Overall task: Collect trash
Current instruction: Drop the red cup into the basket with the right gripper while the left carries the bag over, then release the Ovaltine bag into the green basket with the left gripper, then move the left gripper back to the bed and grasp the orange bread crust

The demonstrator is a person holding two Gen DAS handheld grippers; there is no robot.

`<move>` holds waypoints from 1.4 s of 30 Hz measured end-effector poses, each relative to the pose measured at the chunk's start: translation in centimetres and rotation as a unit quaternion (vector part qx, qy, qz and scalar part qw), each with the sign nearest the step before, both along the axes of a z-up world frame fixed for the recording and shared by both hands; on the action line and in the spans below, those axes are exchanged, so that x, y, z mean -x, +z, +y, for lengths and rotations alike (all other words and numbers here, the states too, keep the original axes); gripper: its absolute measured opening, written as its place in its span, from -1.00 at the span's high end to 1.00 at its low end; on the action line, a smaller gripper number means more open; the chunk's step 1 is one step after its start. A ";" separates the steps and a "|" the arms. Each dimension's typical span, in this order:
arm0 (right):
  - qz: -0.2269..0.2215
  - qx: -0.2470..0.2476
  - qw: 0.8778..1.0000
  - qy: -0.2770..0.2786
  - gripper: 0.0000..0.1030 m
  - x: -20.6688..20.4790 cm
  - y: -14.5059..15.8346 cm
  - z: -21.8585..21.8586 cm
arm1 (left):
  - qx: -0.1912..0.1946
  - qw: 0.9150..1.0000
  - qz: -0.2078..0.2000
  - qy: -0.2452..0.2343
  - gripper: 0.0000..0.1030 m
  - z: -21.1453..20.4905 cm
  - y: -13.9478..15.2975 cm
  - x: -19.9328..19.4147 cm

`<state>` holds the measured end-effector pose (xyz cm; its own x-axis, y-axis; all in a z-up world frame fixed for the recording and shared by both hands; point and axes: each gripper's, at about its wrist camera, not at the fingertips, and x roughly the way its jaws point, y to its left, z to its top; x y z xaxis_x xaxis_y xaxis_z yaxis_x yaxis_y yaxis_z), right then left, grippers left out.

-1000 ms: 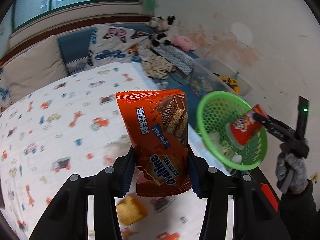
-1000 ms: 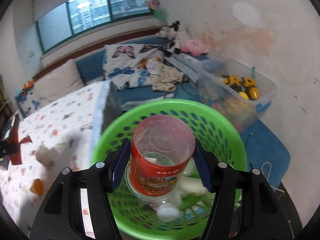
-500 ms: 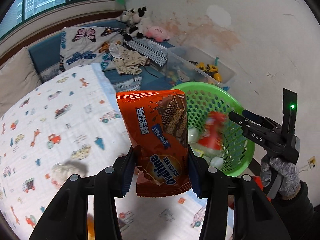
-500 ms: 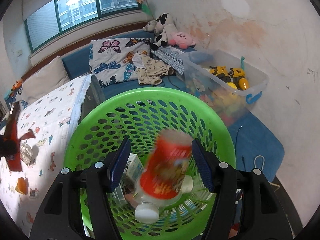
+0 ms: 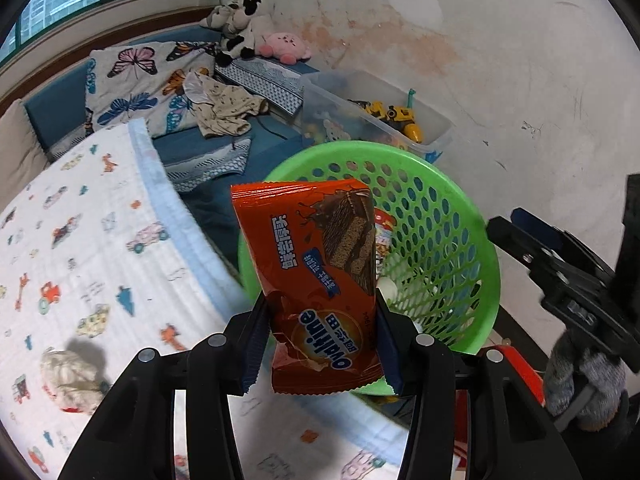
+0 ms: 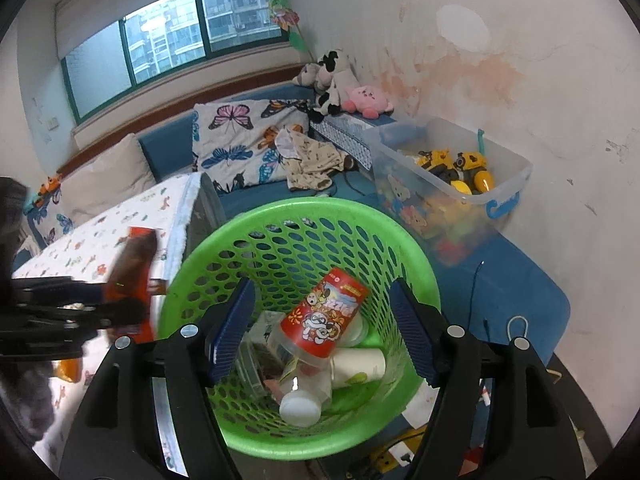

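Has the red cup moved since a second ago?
Yes. The red cup has dropped from between the right gripper's opening fingers and lies among the trash down inside the green basket.

A home, a child's bedroom — plush toys at top centre, butterfly-print pillow left of them, clear bin of toy trucks right — cartoon-print sheet at left.
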<state>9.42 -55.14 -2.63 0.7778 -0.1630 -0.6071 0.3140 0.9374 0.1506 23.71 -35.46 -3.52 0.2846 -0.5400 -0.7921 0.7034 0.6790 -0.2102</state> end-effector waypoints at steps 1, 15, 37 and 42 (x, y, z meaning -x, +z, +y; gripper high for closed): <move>-0.002 0.000 1.000 0.001 -0.39 0.2 0.1 0.0 | 0.000 1.000 0.004 -0.002 0.10 -0.4 -0.2 0.0; -0.021 -0.016 1.000 0.006 -0.43 2.4 0.7 0.2 | -0.001 1.000 0.000 -0.013 -0.49 -2.3 -1.0 1.4; -0.037 -0.035 0.997 0.055 -0.56 4.5 0.9 6.0 | 0.005 0.995 -0.029 0.094 -0.57 12.8 -0.6 4.3; -0.038 -0.037 0.996 0.077 -0.57 4.1 1.0 8.1 | -0.006 0.992 -0.030 0.125 -0.57 17.3 -1.7 4.4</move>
<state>5.36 -47.03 -1.65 0.8338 0.0050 -0.5520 0.1518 0.9593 0.2380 19.31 -18.21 -5.26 0.4551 -0.4364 -0.7761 0.5236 0.8362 -0.1632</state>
